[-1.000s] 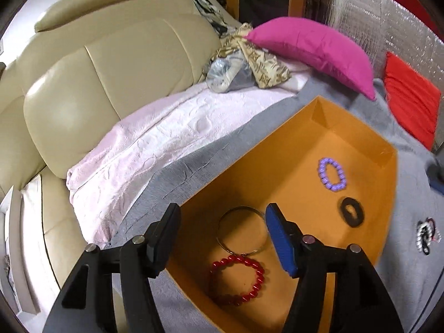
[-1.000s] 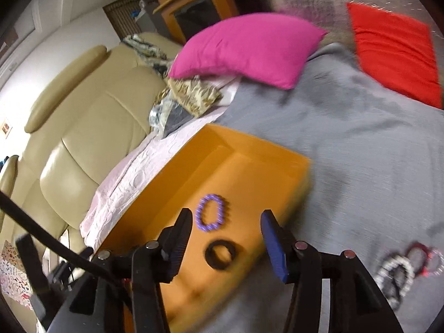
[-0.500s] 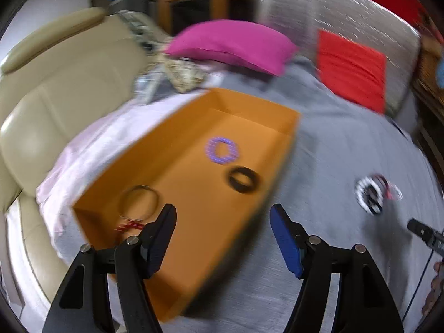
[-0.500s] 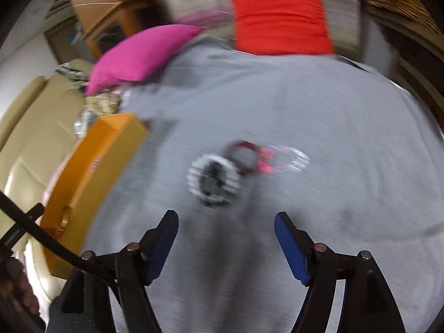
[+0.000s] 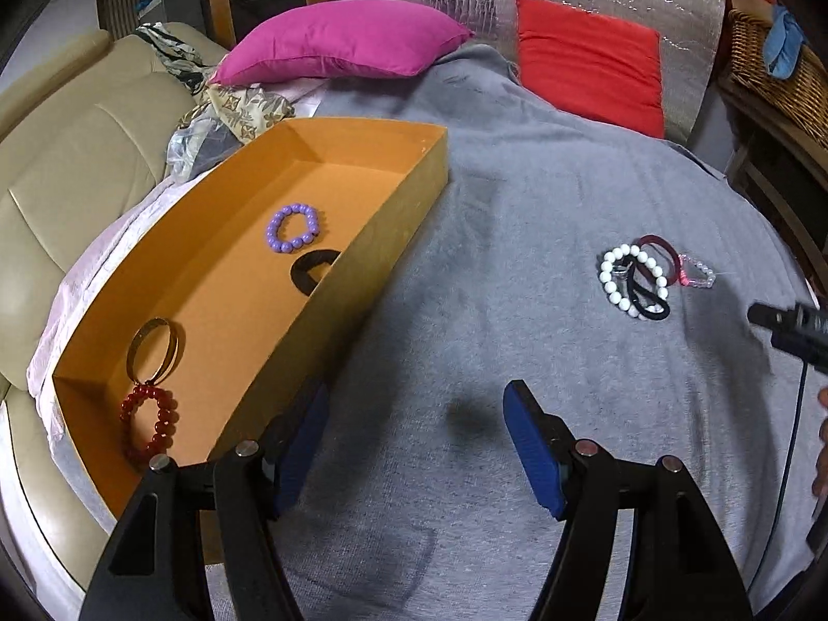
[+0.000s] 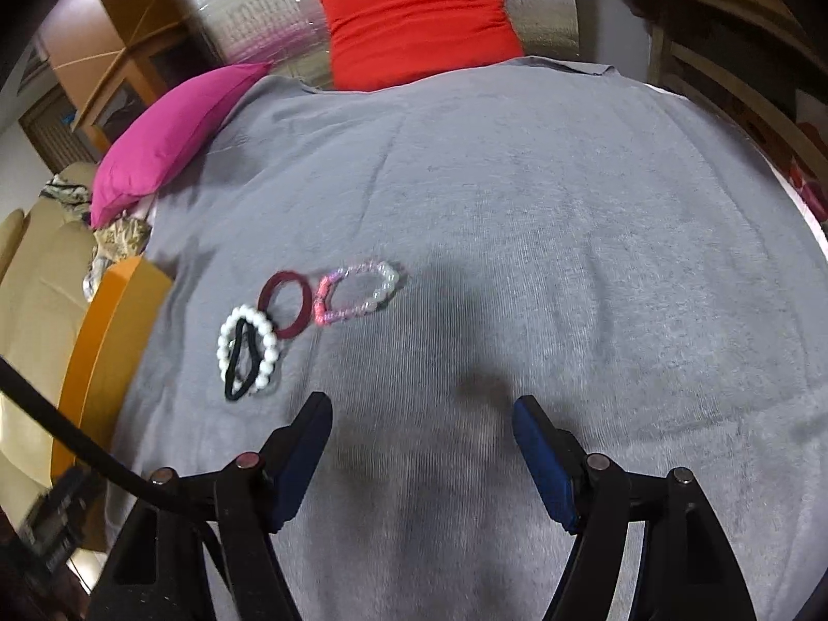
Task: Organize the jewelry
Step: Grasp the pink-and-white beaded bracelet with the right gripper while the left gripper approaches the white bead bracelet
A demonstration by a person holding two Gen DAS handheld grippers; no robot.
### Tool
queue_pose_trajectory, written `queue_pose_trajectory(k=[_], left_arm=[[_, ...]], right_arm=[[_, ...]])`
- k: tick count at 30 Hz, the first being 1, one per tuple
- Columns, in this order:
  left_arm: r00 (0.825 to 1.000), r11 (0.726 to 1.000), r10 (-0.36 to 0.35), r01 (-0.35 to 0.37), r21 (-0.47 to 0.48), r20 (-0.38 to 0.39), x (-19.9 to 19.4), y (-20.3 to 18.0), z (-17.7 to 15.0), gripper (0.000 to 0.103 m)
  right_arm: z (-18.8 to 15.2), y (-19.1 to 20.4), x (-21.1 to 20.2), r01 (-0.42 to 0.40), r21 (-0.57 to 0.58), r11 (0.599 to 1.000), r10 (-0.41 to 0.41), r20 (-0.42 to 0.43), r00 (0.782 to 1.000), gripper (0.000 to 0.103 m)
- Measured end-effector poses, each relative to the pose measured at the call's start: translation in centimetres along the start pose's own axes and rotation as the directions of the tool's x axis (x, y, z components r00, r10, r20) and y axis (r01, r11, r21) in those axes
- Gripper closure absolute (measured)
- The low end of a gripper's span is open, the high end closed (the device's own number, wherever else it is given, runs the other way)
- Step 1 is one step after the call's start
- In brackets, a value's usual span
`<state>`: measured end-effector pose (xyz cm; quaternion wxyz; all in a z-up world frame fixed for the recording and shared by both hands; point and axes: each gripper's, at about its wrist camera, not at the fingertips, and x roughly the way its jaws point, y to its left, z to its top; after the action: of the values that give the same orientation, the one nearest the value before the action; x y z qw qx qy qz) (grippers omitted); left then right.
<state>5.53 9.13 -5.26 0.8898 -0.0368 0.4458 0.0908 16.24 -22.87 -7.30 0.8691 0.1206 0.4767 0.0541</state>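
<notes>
An orange box (image 5: 393,238) lies on the grey blanket (image 5: 517,310). In it lie a purple bead bracelet (image 5: 291,228), a black hair tie (image 5: 310,271), a gold bangle (image 5: 154,350) and a red bead bracelet (image 5: 149,422). On the blanket to the right lies a pile: a white bead bracelet (image 6: 248,349), a black hair tie (image 6: 240,362), a maroon ring (image 6: 286,310) and a pink-clear bead bracelet (image 6: 357,292). My left gripper (image 5: 414,414) is open and empty beside the box. My right gripper (image 6: 422,416) is open and empty, just right of the pile.
A magenta pillow (image 5: 341,39) and a red pillow (image 5: 590,62) lie at the far end of the blanket. A beige leather sofa (image 5: 67,165) stands left of the box. A wicker basket (image 5: 776,72) is at the far right. The box edge (image 6: 103,341) shows at left.
Both grippers have swung right, away from over the box. The left now hangs over the blanket beside the box; the right has come to the pile of loose jewelry.
</notes>
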Motion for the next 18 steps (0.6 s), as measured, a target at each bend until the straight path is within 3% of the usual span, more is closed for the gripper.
queue_pose_trajectory(k=[4,9,10,11,13,18], left_arm=[[1.000,1.000,-0.003,0.003,-0.013,-0.009,0.3,0.4,-0.3,0.033],[1.000,1.000,-0.003,0.003,-0.012,-0.011,0.5,0.8,-0.4,0.033],[1.000,1.000,-0.004,0.004,-0.013,-0.012,0.5,0.8,-0.4,0.033],[1.000,1.000,-0.003,0.003,-0.014,-0.011,0.5,0.9,-0.4,0.033],[1.000,1.000,-0.002,0.002,-0.014,-0.007,0.6,1.2,-0.2,0.033],[1.000,1.000,-0.009,0.009,-0.019,-0.002,0.9,1.2,0.6,0.033]], right_arm=[[2.4,1.5,1.6,0.024,0.014,1.000,-0.024,-0.018,1.000,0.042],[5.3,3.2,4.0,0.065,0.018,0.998,-0.064,-0.066,0.996,0.048],[5.6,3.5,4.7,0.093,0.002,0.996,-0.092,-0.093,0.991,0.055],[5.7,3.7,5.6,0.106,-0.005,0.994,-0.106,-0.126,0.986,0.072],[5.4,4.1,6.7,0.142,-0.038,0.989,-0.147,-0.157,0.977,0.094],[3.9,3.2,4.6,0.150,-0.072,0.986,-0.158,-0.111,0.981,0.095]])
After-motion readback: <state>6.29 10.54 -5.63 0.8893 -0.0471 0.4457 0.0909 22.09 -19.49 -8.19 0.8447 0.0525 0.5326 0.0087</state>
